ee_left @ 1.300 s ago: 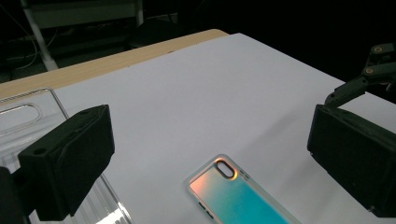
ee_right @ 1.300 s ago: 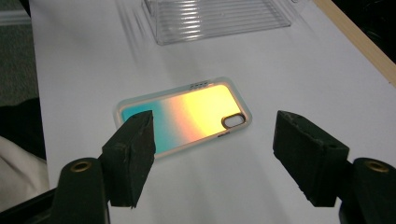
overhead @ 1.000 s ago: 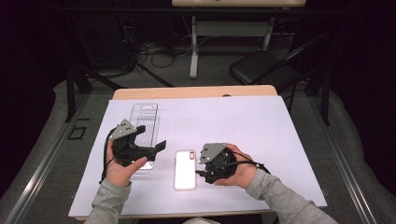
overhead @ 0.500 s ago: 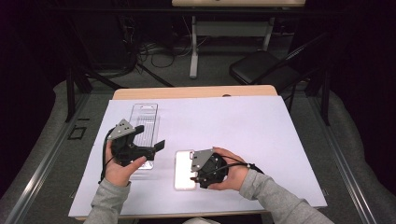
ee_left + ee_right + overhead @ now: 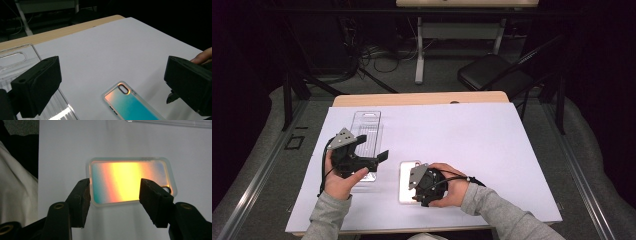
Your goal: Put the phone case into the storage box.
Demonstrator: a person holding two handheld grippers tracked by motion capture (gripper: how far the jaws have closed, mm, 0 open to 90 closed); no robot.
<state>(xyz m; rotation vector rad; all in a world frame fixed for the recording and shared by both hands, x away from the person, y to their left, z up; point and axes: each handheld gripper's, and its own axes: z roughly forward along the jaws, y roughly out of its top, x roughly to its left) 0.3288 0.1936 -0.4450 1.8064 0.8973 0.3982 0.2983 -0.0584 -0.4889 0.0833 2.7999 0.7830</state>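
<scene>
An iridescent phone case point(image 5: 406, 181) point(image 5: 127, 180) point(image 5: 130, 105) lies flat on the white sheet point(image 5: 472, 140), camera cut-out toward the far end. My right gripper point(image 5: 418, 190) point(image 5: 115, 195) hovers low over its near right side, open. Its jaws have just closed a little, and their tips stand spaced along one long edge of the case without pinching it. My left gripper point(image 5: 372, 148) point(image 5: 112, 82) is held open above the near end of a clear plastic package point(image 5: 366, 125) point(image 5: 15, 57), with nothing between its jaws.
The white sheet covers most of a wooden table point(image 5: 422, 98). A black chair point(image 5: 492, 72) and cables point(image 5: 362, 55) lie on the floor beyond the far edge. A pale sleeve point(image 5: 15, 195) is at the left of the right gripper view.
The right hand has shifted left and down onto the phone case, covering more of it. The left hand and the clear package have stayed in place.
</scene>
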